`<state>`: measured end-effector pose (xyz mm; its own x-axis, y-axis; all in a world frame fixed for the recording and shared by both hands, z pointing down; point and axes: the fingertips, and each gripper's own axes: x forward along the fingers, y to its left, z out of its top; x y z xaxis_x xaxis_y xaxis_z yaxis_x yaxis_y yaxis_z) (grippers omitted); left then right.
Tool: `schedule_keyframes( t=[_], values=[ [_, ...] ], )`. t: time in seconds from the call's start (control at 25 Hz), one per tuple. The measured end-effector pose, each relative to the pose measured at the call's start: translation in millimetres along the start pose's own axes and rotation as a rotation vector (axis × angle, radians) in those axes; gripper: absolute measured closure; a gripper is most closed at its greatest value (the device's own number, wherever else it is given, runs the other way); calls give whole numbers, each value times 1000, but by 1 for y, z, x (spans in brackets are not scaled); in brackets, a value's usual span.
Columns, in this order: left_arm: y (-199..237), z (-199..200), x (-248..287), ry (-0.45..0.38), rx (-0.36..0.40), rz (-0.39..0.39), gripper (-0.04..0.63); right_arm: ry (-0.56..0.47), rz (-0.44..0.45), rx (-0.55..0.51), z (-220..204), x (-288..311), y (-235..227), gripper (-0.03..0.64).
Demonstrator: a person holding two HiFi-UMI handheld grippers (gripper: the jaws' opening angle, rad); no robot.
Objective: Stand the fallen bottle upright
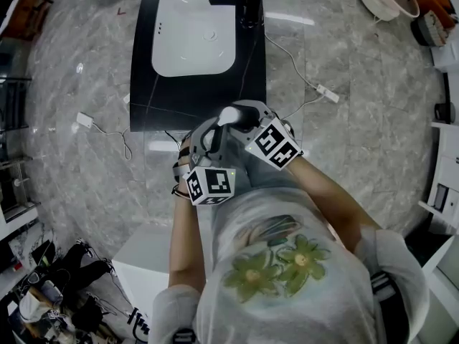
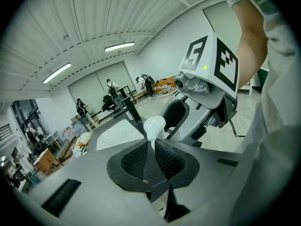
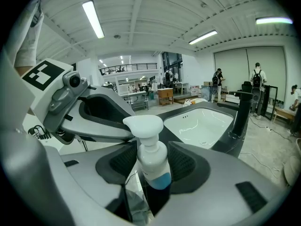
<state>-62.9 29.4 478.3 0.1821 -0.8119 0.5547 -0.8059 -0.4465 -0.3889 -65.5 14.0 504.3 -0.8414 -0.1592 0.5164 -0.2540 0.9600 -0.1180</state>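
Note:
I hold a pump bottle point(image 3: 151, 160) with a white head and blue liquid up in front of the person's chest. My right gripper point(image 3: 151, 169) is shut on its body just below the neck. The bottle stands roughly upright between the pads. In the left gripper view the white pump head point(image 2: 154, 125) sits just past the tips. A thin white part of it is pinched between the nearly closed pads of my left gripper point(image 2: 151, 147). In the head view both grippers meet at the pump head point(image 1: 229, 115). The bottle's lower part is hidden.
A black counter point(image 1: 143, 84) with a white basin point(image 1: 193, 27) and a dark faucet point(image 1: 247, 2) lies ahead on the marble floor. Cables and a white power strip point(image 1: 326, 92) run beside it. A white block point(image 1: 143, 260) stands near the person's left side.

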Motion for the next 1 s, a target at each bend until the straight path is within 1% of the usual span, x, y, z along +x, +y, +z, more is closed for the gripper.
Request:
schedule_keyframes(
  t=[0.16, 0.4, 0.56, 0.64, 0.76, 0.8, 0.84, 0.88, 1.0],
  values=[
    [1, -2, -4, 8, -12, 11, 540, -20, 11, 25, 5, -6, 0, 394],
    [5, -10, -13, 30, -40, 28, 540, -23, 13, 40, 5, -18, 1, 394],
    [11, -10, -23, 26, -107, 41, 540, -33, -1, 69, 1, -32, 0, 395],
    [17, -6, -29, 16, -143, 55, 540, -43, 6, 89, 1, -40, 1, 396],
    [27, -1, -40, -5, -192, 77, 541, -73, 22, 92, 6, -52, 4, 402],
    [30, 1, -44, -13, -208, 80, 541, -86, 21, 91, 9, -57, 4, 433],
    [33, 3, -47, -21, -222, 80, 541, -101, 19, 91, 12, -61, 4, 487],
    [35, 5, -50, -29, -233, 79, 541, -117, 22, 93, 15, -65, 5, 525],
    [38, 12, -58, -44, -246, 74, 560, -160, 52, 98, 25, -76, 11, 552]
  ],
)
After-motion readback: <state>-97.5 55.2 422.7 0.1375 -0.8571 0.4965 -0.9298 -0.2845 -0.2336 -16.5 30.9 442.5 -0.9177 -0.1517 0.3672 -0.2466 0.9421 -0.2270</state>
